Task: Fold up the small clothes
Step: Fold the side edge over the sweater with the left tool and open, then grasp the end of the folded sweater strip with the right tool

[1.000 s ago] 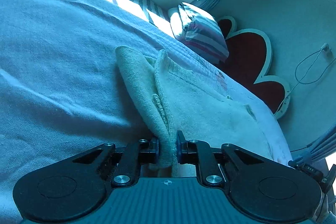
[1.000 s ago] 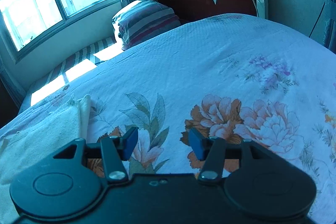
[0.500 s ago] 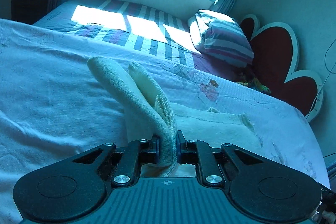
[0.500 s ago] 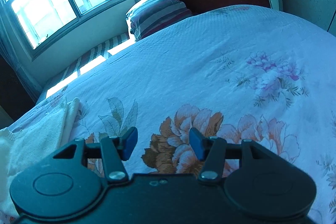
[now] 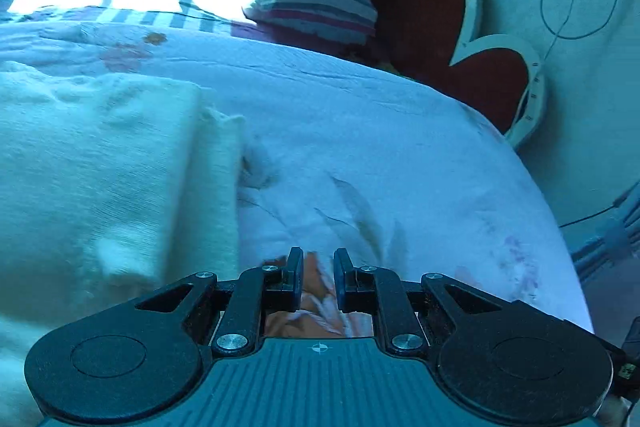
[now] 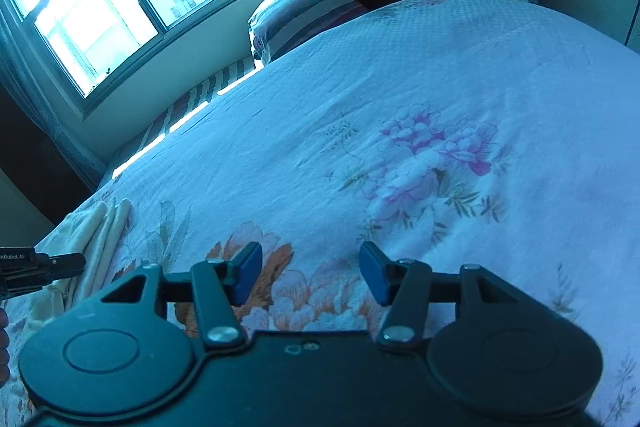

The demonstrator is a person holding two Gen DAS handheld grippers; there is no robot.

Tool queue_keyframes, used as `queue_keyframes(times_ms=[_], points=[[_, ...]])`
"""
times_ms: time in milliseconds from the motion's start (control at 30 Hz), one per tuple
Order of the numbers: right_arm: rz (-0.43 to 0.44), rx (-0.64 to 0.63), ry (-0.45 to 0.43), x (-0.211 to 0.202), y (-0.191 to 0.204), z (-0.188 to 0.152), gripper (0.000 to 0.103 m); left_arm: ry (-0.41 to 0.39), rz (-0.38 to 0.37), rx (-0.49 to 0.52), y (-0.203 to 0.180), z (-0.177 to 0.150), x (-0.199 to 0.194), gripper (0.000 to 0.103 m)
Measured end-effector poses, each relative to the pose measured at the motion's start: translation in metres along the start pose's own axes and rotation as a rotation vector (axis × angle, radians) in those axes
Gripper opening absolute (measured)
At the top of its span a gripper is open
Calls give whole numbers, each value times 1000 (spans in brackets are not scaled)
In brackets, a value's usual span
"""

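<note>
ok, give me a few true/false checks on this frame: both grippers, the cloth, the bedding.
1. The left gripper grips the cream cloth. False: nothing is between its jaws; the folded cloth lies on the bed to its left.
2. The right gripper is open and empty. True.
3. A striped pillow sits beside the headboard. True.
4. The bedspread is plain. False: it has a floral print.
</note>
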State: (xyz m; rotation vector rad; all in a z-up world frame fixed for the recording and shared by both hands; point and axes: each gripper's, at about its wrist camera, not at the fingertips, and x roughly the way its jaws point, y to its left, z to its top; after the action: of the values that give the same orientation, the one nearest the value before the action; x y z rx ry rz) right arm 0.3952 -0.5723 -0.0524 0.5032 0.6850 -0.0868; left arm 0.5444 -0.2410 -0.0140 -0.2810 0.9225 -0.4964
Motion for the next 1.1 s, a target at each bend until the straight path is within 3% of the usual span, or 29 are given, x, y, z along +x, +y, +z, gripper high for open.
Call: queue_keyframes(times_ms=[67,167,233,333,467,567,633,767,1100], points=[[6,13,-2,-4,-6,0,54,-57,-48,16,-12,-4,-20,14],[28,27,-6,-10,-8,3,57,-140,52,24,6,-8,-66,14],[74,37,0,-10,-3,3,57,-176,127,-6,34,-10,-94,14],[196,25,21,-2,23,3,55,-184,303,-95,106,-17,-124,15],[399,8,88,19,79,-6,55,-196,390,-211,175,-45,-157,15],[521,-38,161,45,136,-17,55,-182,395,-231,204,-66,-163,26],[549,-70,192,62,165,-23,56,-182,406,-198,210,-76,-163,50],[565,-90,250,96,203,-29,56,-199,400,-153,224,-82,-166,51],[543,-98,322,121,228,-37,53,-252,416,-268,287,-77,-182,51]])
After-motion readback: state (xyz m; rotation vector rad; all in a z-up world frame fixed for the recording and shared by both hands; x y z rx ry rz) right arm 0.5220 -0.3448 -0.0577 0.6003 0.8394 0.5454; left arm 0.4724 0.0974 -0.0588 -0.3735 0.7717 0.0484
